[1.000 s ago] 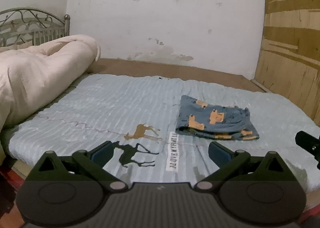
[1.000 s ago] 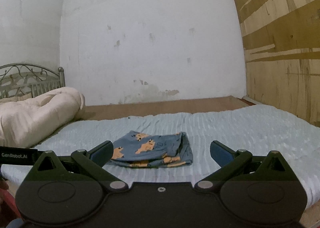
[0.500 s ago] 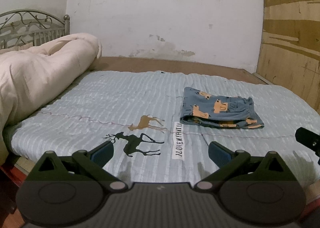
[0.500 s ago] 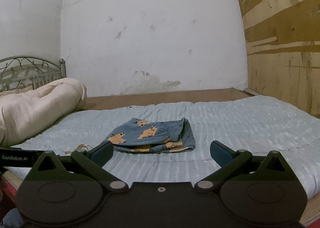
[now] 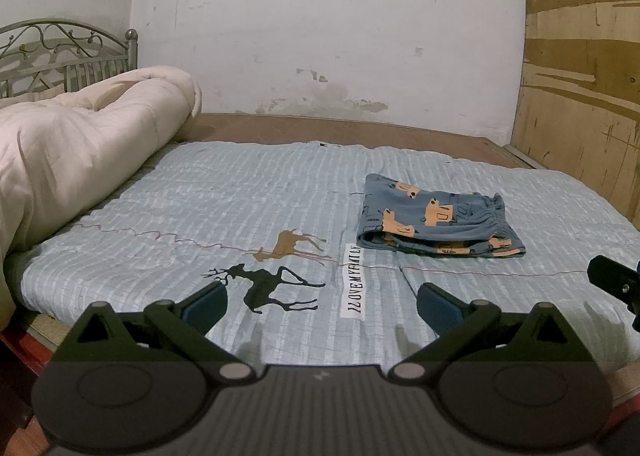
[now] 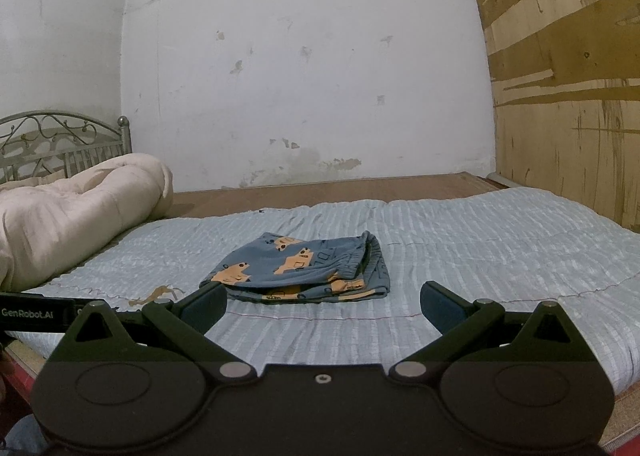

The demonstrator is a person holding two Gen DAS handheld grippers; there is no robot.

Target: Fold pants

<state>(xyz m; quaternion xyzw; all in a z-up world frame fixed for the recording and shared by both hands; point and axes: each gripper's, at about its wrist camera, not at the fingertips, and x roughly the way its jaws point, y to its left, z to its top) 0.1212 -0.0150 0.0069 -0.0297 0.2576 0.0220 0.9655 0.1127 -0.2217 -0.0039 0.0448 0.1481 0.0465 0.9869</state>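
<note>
Blue cotton pants [image 5: 438, 219] lay folded into a small thick packet on the bed, both grippers empty and held back from it.

Soft knit with orange animal prints and a gathered elastic waistband, the pants [image 6: 302, 269] sat as a squat stacked rectangle on the pale blue ribbed quilt [image 5: 240, 208], right of its printed deer. The left gripper [image 5: 322, 302] and right gripper [image 6: 323, 301] both stood with jaws spread wide, gripping nothing, near the bed's front edge. By my judgement the folding looked finished; any next move would call only for squaring the slightly uneven lower layers. A puffy cream duvet [image 5: 80, 144] lay rolled at the left, beside a metal headboard [image 5: 64, 52].
</note>
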